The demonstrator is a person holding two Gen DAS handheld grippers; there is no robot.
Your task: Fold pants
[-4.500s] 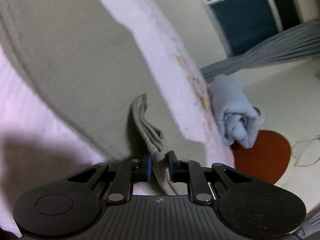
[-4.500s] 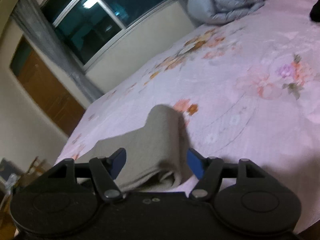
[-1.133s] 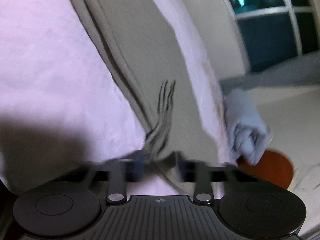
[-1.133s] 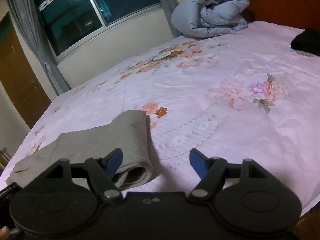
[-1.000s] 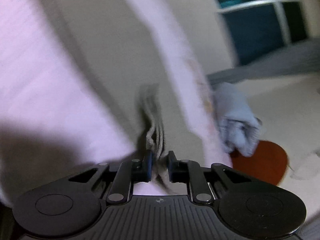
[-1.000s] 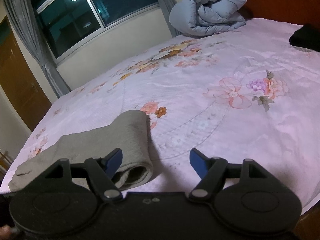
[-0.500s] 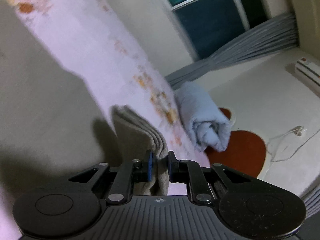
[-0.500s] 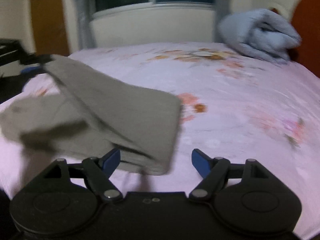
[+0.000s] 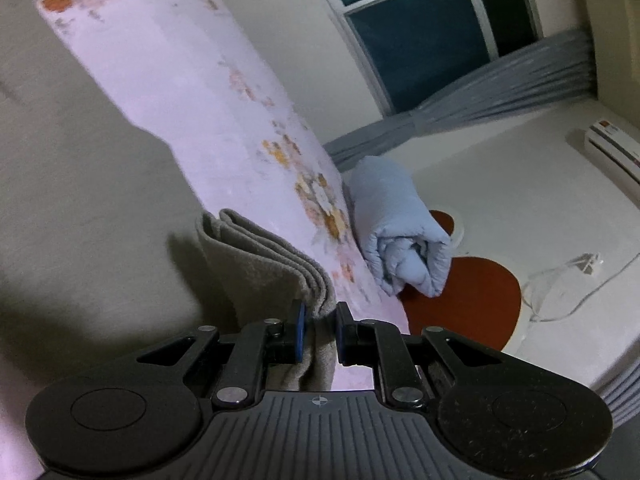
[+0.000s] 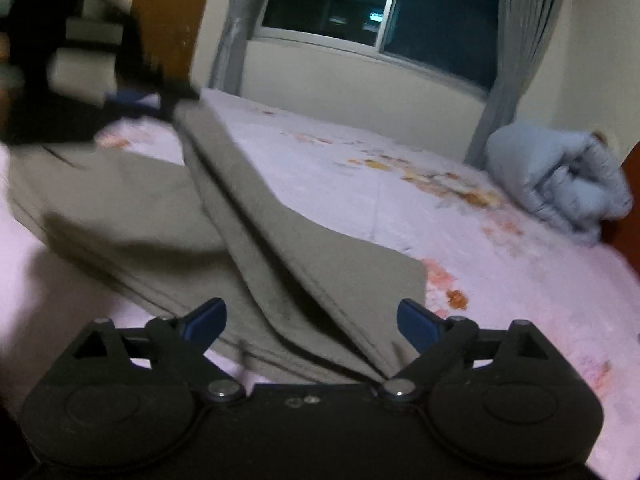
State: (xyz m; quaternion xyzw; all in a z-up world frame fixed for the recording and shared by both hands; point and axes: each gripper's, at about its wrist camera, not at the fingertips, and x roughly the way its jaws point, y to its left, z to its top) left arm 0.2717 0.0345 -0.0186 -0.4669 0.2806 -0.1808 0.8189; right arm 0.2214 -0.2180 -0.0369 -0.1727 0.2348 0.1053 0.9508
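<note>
A: While the left gripper [image 9: 319, 330] pinches the layered pants [image 10: 280, 240] edge above the bed [image 10: 500, 264], layers may slip out.
B: Right gripper [image 10: 312, 322] gapes empty; fold could skew.

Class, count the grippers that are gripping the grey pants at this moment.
1. The left gripper pinches the pants by a layered edge. The right gripper is open above them, gripping nothing.
</note>
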